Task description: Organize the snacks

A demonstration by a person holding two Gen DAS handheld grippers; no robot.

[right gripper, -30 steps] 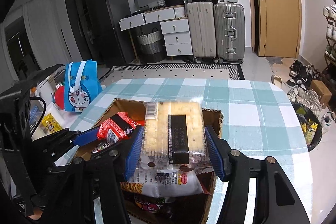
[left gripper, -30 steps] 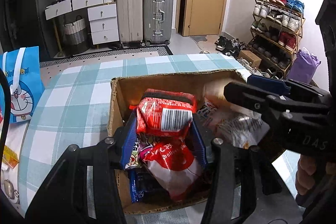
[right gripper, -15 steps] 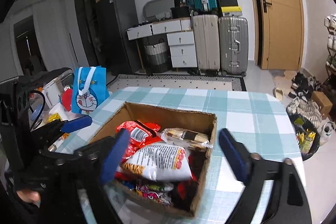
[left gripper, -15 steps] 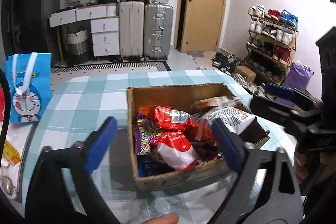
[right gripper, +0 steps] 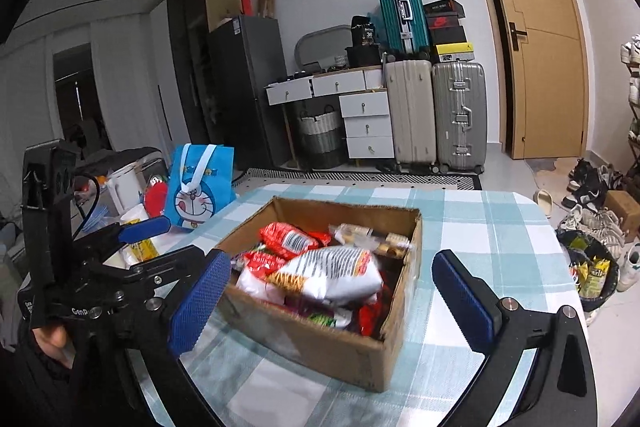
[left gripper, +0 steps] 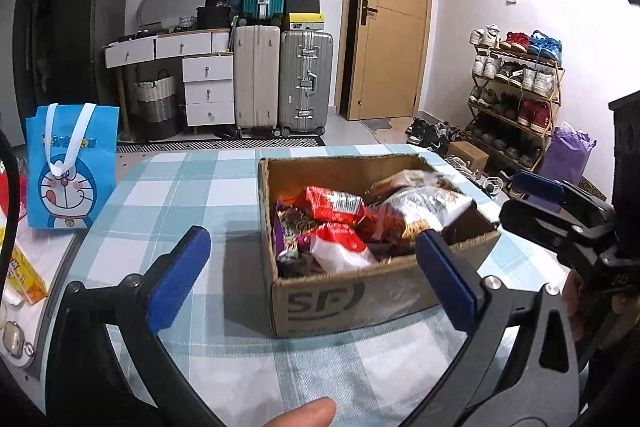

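A: Both claws have let go and backed off; red packet and biscuit tray now lie in the cardboard box (left gripper: 352, 299).
B: State?
A: Left gripper (left gripper: 316, 275) wide, empty. Right gripper (right gripper: 332, 297) opening, nothing between its jaws. Box at their 12 o'clock.
B: Step?
A: Drop looks done. Next needs a new snack; none in reach.

Matt cardboard box (left gripper: 352, 301) holds glossy plastic snack packets (left gripper: 340, 253).

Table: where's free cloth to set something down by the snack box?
Bare checked cloth on the table right of the cardboard box, behind it, and between it and the blue cartoon bag. Crowded: the box is full; clutter packs the left end.
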